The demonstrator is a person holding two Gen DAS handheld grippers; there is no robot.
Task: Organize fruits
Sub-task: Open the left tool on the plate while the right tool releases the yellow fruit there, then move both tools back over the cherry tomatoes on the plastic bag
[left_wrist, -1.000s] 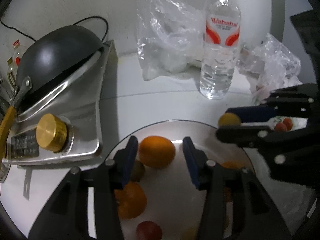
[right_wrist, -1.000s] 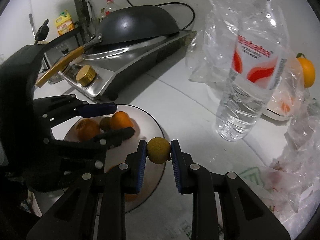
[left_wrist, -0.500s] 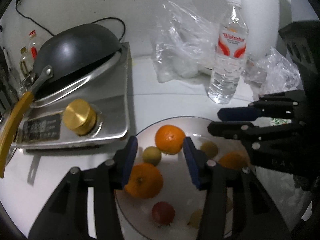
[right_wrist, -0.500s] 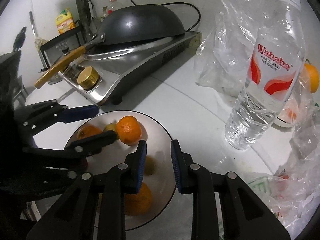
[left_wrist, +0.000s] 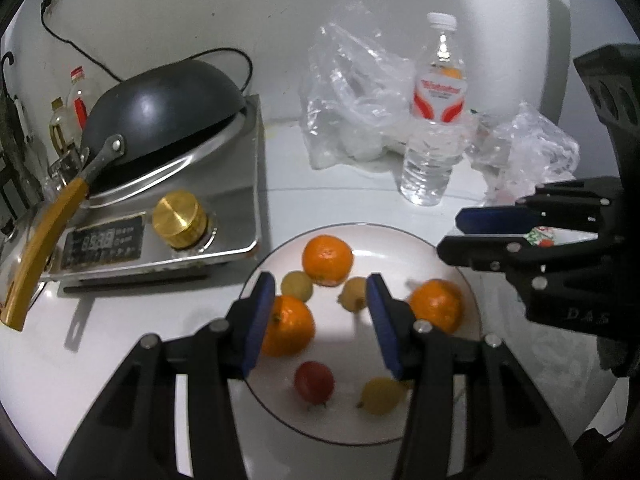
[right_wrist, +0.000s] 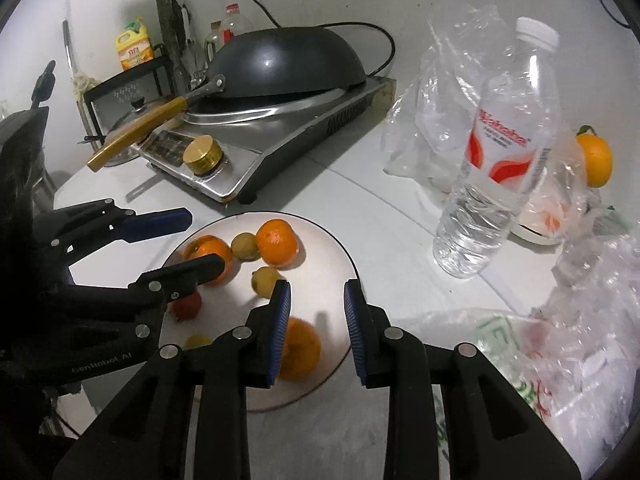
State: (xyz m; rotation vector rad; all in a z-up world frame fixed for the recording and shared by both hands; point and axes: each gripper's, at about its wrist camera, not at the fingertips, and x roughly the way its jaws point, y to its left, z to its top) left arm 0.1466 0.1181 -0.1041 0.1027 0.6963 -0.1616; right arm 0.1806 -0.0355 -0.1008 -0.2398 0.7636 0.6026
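A white plate [left_wrist: 400,240] [right_wrist: 320,236] on the table holds three oranges [left_wrist: 327,259] [right_wrist: 277,243], several small yellow fruits [left_wrist: 352,293] [right_wrist: 266,280] and one red fruit [left_wrist: 314,382] [right_wrist: 187,305]. My left gripper [left_wrist: 320,316] is open and empty above the plate's near side; it shows at left in the right wrist view [right_wrist: 188,240]. My right gripper [right_wrist: 316,322] is open and empty above the plate's right edge; it shows at right in the left wrist view [left_wrist: 472,232]. Another orange [right_wrist: 596,160] sits behind the bottle.
A water bottle [left_wrist: 434,128] [right_wrist: 496,160] stands beyond the plate, with clear plastic bags [left_wrist: 352,96] [right_wrist: 580,320] around it. An induction cooker [left_wrist: 160,224] [right_wrist: 280,120] with an upturned black wok [left_wrist: 160,108] [right_wrist: 288,60] is at left.
My right gripper let go of the small yellow fruit, which now lies on the plate. Both grippers drew back and up, so more of the plate shows.
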